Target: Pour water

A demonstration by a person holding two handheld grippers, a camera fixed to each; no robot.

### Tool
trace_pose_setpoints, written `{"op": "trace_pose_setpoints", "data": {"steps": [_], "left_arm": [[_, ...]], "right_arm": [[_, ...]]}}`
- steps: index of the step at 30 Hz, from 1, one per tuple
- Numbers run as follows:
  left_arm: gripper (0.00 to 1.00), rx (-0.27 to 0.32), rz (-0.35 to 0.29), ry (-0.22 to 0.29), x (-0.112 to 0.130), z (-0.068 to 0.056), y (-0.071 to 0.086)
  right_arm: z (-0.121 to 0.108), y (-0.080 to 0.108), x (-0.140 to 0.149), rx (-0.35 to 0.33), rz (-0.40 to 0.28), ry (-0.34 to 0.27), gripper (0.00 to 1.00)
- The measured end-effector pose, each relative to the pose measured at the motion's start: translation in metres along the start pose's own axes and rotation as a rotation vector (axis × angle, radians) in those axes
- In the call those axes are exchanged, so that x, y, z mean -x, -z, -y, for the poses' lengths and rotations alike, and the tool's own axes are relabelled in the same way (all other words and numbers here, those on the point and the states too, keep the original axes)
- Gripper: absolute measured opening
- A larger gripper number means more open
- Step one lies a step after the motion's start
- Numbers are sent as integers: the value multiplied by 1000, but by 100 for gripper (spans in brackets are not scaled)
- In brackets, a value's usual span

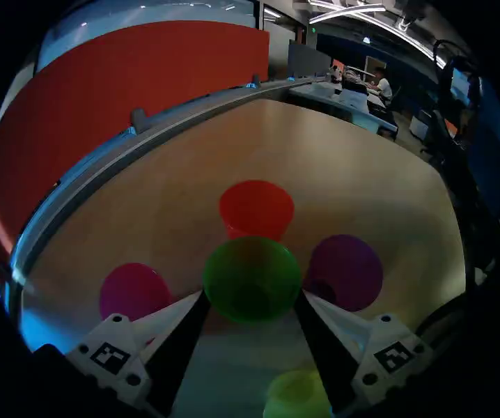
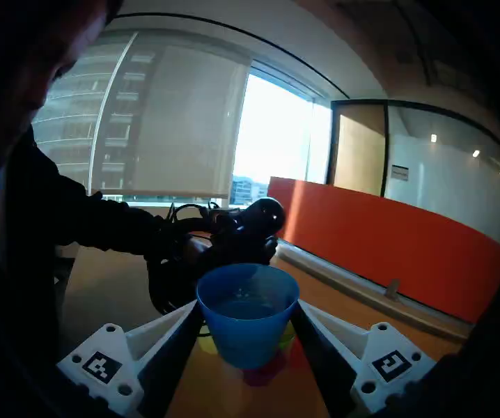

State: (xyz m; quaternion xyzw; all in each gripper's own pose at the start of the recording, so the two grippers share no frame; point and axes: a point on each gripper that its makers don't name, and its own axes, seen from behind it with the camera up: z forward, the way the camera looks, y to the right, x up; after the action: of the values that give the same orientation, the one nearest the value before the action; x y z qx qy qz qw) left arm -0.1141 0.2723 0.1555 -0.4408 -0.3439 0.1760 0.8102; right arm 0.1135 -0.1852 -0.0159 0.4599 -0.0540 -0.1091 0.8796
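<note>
My left gripper [image 1: 250, 296] is shut on a green cup [image 1: 251, 273]; its open mouth faces the camera and no water shows inside. It hangs above the wooden table [image 1: 361, 174]. Under it stand a red cup [image 1: 257, 207], a purple cup [image 1: 347, 268], a magenta cup [image 1: 133, 289] and a yellow-green cup [image 1: 297, 393]. My right gripper [image 2: 248, 306] is shut on a blue cup [image 2: 248, 327], held upright with water in it. Just beyond the blue cup, a hand in a dark sleeve holds the left gripper [image 2: 239, 237].
A red partition [image 1: 131, 83] with a grey rail [image 1: 145, 132] borders the table's far side, also seen as the partition [image 2: 403, 244]. A person [image 2: 20, 209] stands close on the left. Desks and a seated person [image 1: 384, 85] lie beyond the table.
</note>
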Motion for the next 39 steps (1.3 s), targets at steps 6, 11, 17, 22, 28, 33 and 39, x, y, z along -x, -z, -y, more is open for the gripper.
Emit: {"op": "trace_pose_setpoints", "data": {"steps": [6,11,17,22,28,33,39], "left_arm": [[85,-7,-4,-3,-2,3,-3],[85,-9,-5,-1,-3,4,-5],[85,-11,-6,-1,-3,6,-9],[85,-16,-9,-2,-4,6,-11],[84,-20,-24,9,-6,8,-12],[84,-16,-34,19,-7,9,-10],[84,-24,-48,11,-9,11,-7]], "right_arm": [[-1,-1,2,2,4,-1,89],[-2,-1,3,2,6,-4,89],[-3,0,5,5,7,-6,89],[-4,1,6,8,8,-8,89],[-4,2,7,9,6,-8,88],[-5,2,7,10,6,-8,89],[-3,1,6,8,5,-10,88]]}}
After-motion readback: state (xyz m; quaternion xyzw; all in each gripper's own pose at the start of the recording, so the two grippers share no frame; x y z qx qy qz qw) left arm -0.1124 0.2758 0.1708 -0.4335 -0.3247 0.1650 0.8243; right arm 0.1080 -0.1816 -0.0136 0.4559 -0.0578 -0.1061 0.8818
